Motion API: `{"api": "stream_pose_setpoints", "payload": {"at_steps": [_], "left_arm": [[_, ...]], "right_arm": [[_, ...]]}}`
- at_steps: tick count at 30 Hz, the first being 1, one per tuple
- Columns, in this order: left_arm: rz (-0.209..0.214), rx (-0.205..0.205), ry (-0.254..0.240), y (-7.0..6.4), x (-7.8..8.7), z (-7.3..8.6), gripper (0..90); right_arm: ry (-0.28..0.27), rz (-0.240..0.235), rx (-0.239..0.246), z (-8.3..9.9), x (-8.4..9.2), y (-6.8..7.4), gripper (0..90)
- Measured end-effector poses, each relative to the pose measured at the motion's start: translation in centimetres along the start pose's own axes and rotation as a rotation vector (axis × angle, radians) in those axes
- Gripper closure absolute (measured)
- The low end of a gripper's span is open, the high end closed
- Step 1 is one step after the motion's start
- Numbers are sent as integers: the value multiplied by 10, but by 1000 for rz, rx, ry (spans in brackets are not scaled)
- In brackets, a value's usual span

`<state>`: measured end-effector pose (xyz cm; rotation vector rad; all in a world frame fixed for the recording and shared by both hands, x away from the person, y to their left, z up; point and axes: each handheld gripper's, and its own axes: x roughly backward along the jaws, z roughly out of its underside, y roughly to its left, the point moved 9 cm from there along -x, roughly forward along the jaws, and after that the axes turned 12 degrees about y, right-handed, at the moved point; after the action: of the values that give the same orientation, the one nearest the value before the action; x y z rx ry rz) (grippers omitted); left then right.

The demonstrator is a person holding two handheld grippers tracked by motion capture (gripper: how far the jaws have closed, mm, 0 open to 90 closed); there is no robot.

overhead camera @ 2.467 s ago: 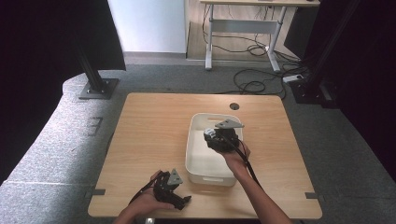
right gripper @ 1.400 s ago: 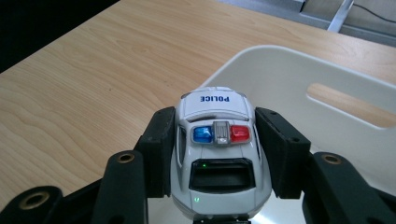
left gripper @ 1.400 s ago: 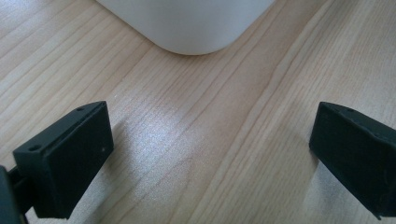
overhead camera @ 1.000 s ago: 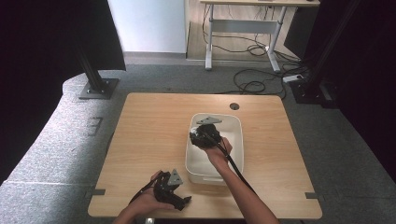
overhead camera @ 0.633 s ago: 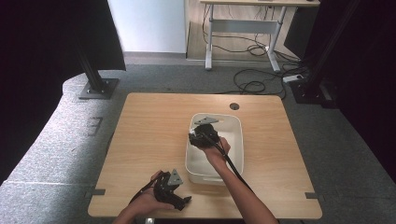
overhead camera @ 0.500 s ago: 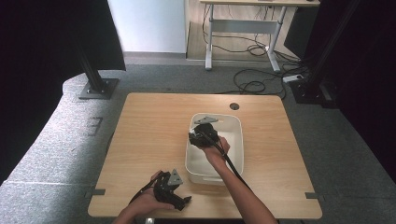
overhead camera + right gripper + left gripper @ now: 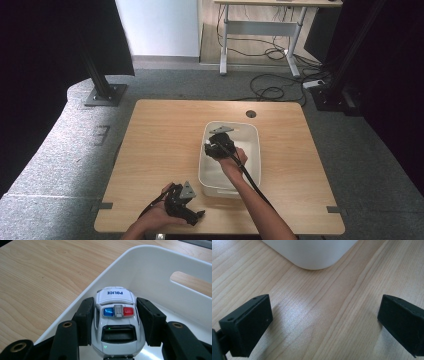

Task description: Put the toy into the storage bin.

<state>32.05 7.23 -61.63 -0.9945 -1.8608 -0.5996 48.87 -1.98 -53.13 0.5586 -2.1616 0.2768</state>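
- Right gripper has its jaws clamped on the flanks of a toy police car, one pad on each door side. Car is held over the near-left corner of the white bin, just inside its rim, roof up, "POLICE" end pointing away from the camera.
- Left gripper rests low over the bench near the front edge, jaws wide apart with nothing between them; the bin's rounded corner lies just ahead of it.
- Risk: the grip is on smooth, curved plastic sides. A small slackening or a tilt of the wrist could let the car slide out nose-first.
- Risk: the car sits close to the bin wall. Lifting out at an angle could knock a wheel or bumper on the rim and twist it in the jaws.
- Risk: a bump could also shove the light, unheld bin across the bench.
- Risk: wheels roll; if set down on the bare bench, the car could run off.
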Motion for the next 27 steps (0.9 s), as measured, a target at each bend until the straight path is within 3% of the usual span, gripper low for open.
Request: {"api": "stream_pose_setpoints", "payload": {"at_steps": [27], "left_arm": [[0,-3,0,0,0,0,1]], "right_arm": [[57,-7,-14,12,-14,-5,501]]}}
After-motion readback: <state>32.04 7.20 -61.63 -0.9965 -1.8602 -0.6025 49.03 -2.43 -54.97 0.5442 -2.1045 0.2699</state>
